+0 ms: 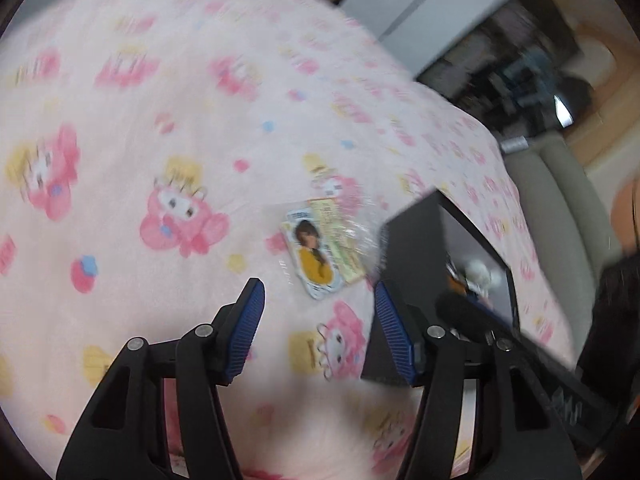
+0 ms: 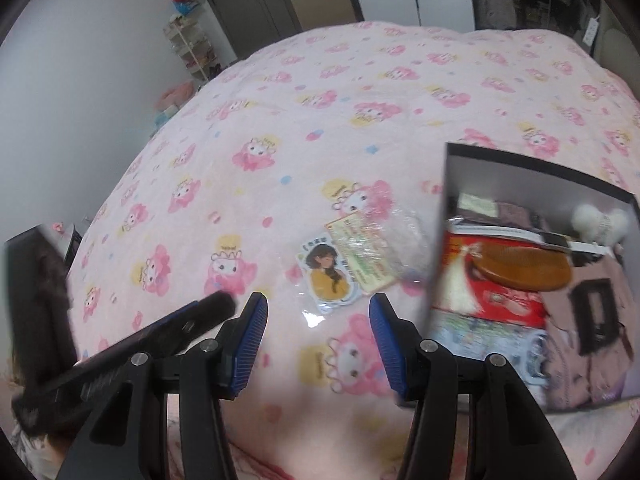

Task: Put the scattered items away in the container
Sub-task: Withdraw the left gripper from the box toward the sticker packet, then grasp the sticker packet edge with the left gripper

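The left gripper (image 1: 318, 312) hangs over the bed with its blue pads apart and nothing between them. The right gripper (image 2: 318, 320) is likewise released and empty. Just ahead of both, at about twelve o'clock, a clear-sleeved card pack (image 2: 348, 266) showing a girl in a yellow top lies flat on the pink cartoon-print bedspread (image 2: 280, 120). At about three o'clock of the pack stands the dark open box (image 2: 532, 170), holding a wooden comb (image 2: 524, 268), a red packet (image 2: 492, 300) and white pom-poms (image 2: 598, 220).
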Available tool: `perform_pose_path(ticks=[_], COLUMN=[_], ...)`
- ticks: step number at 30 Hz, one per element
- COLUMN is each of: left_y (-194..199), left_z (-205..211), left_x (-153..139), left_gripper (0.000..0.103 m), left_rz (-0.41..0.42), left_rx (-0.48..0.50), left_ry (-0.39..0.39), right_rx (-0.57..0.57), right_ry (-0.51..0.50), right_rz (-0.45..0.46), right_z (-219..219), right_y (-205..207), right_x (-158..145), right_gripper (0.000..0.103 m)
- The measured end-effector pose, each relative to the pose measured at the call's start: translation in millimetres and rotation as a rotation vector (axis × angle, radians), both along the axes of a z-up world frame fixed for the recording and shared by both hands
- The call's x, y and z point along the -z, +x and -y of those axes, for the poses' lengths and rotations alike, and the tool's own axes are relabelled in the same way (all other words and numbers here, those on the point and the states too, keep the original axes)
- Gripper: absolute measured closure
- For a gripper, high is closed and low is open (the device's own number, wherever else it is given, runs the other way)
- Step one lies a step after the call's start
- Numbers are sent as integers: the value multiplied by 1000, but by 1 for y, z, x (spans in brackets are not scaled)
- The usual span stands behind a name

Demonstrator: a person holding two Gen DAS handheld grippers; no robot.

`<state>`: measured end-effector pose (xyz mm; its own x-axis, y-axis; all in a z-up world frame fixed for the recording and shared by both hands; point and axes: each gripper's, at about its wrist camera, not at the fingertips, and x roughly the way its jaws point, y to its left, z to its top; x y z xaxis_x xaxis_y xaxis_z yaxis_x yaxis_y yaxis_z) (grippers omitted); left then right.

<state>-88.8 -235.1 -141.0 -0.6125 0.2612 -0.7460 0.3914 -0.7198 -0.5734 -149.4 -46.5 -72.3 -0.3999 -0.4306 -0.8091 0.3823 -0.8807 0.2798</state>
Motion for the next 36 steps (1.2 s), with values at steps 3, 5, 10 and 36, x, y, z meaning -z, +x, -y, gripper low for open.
perform_pose_path(ticks=[3, 5, 10, 36], left_y=[-9, -10, -18, -44], left_z=[9, 9, 15, 14], left_x=[21, 32, 62, 103], left_gripper=[56, 56, 61, 63], left_rz=[56, 67, 95, 155], left_rx=[-23, -10, -19, -48], left_ry=[31, 41, 132, 417], right_rx=[4, -1, -16, 81], right_ry=[3, 24, 76, 64], right_rz=[-10, -20, 10, 3], right_z=[11, 20, 38, 14], right_y=[-5, -9, -19, 5], right_x=[2, 6, 33, 35], right_gripper=[56, 57, 62, 62])
